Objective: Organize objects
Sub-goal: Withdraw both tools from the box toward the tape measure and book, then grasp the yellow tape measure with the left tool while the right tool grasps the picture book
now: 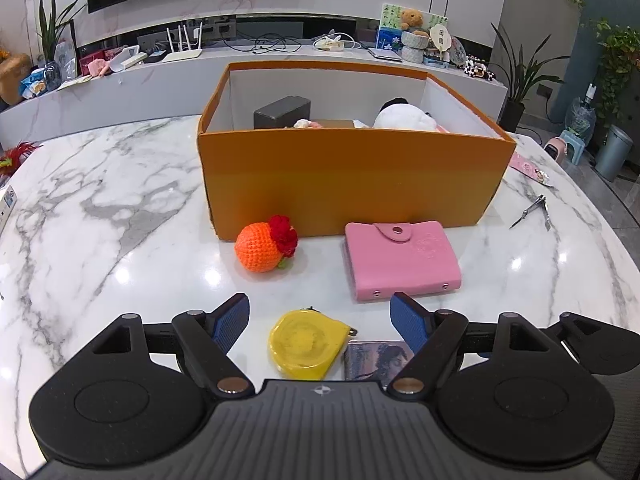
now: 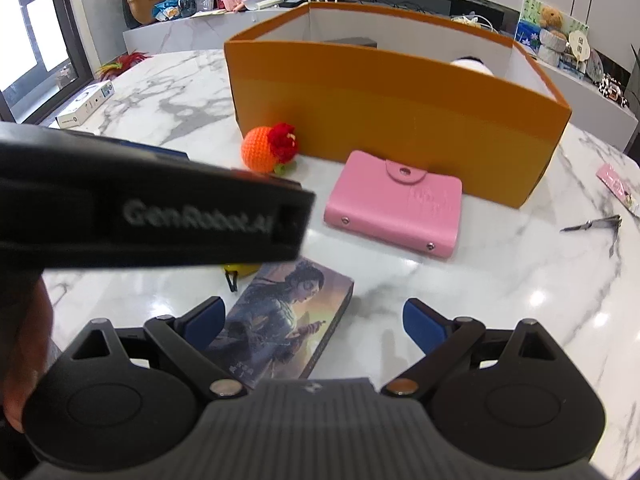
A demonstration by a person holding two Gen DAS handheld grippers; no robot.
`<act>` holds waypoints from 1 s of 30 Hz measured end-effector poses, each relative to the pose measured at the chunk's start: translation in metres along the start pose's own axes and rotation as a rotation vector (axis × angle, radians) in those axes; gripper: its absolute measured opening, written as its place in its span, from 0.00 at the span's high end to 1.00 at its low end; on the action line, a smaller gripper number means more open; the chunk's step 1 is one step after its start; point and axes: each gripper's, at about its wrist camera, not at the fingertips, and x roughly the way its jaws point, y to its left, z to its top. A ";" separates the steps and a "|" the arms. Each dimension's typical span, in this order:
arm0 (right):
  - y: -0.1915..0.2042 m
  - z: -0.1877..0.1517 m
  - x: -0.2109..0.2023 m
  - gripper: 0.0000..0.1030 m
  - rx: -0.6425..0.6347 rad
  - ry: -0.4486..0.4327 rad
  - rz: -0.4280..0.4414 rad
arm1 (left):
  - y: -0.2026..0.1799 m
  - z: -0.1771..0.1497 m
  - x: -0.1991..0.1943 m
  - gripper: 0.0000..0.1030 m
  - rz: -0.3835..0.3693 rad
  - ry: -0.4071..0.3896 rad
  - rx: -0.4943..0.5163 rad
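Note:
An orange box (image 1: 348, 176) stands on the marble table (image 1: 120, 208) and holds a white plush toy (image 1: 404, 116) and a dark block (image 1: 282, 111). In front of it lie an orange crochet ball with a red flower (image 1: 264, 250), a pink card wallet (image 1: 400, 260), a yellow tape measure (image 1: 306, 344) and an illustrated card box (image 2: 280, 324). My left gripper (image 1: 320, 320) is open just above the tape measure. My right gripper (image 2: 314, 318) is open over the illustrated box. The orange box (image 2: 400, 120), ball (image 2: 266, 148) and wallet (image 2: 394, 204) also show in the right wrist view.
Metal nail clippers (image 1: 534, 210) and a pink card (image 1: 528, 168) lie at the table's right. A small white box (image 2: 86, 104) sits at the far left. The left gripper's black body (image 2: 152, 216) crosses the right wrist view. A cluttered shelf runs behind the table.

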 end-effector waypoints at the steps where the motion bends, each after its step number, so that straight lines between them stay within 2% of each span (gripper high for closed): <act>1: 0.000 0.000 0.001 0.07 0.001 0.003 0.000 | 0.001 0.000 0.001 0.11 0.005 0.001 0.000; 12: -0.016 -0.003 0.010 0.07 0.046 0.021 -0.004 | 0.031 0.002 0.013 0.11 0.019 0.036 -0.100; 17: -0.029 -0.004 0.008 0.07 0.073 0.014 -0.034 | 0.034 0.000 0.018 0.11 0.023 0.059 -0.090; 19: -0.033 -0.004 0.004 0.09 0.084 -0.005 0.006 | 0.033 -0.001 0.019 0.11 0.021 0.065 -0.088; 25: -0.013 -0.005 0.013 0.09 0.081 -0.009 0.092 | 0.034 -0.001 0.020 0.11 0.030 0.064 -0.090; 30: 0.004 -0.006 0.027 0.08 0.029 0.018 0.060 | 0.037 -0.004 0.023 0.11 0.039 0.082 -0.078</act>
